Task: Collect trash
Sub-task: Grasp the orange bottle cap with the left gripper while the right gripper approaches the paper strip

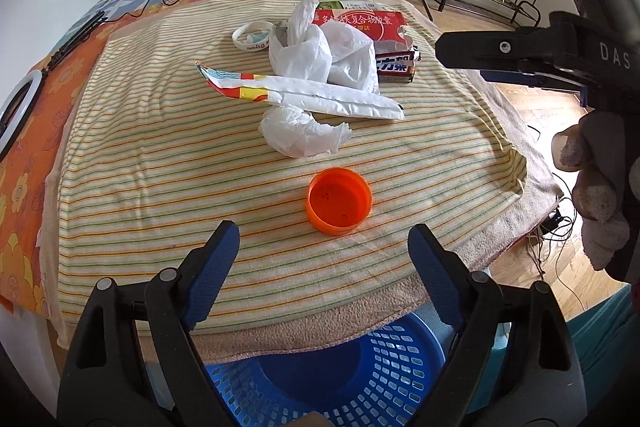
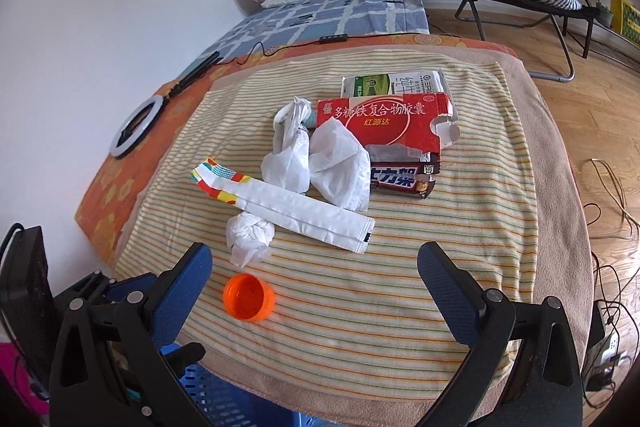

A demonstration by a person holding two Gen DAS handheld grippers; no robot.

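Left wrist view: the left gripper (image 1: 320, 259) stood spread wide and empty, above the blue basket (image 1: 384, 359) at the table edge. The orange cap (image 1: 339, 201) lay open side up on the striped cloth (image 1: 160, 155), directly ahead between the finger lines.

Right wrist view: the right gripper (image 2: 316, 279) was likewise spread and empty; the cap (image 2: 249, 297) lay toward its left finger. Judgement: left gripper better aligned

An orange cap (image 1: 339, 201) lies open-side up near crumpled tissues (image 1: 300, 133), wrappers (image 1: 304, 93), and seemingly flattened boxes (image 2: 394, 121).
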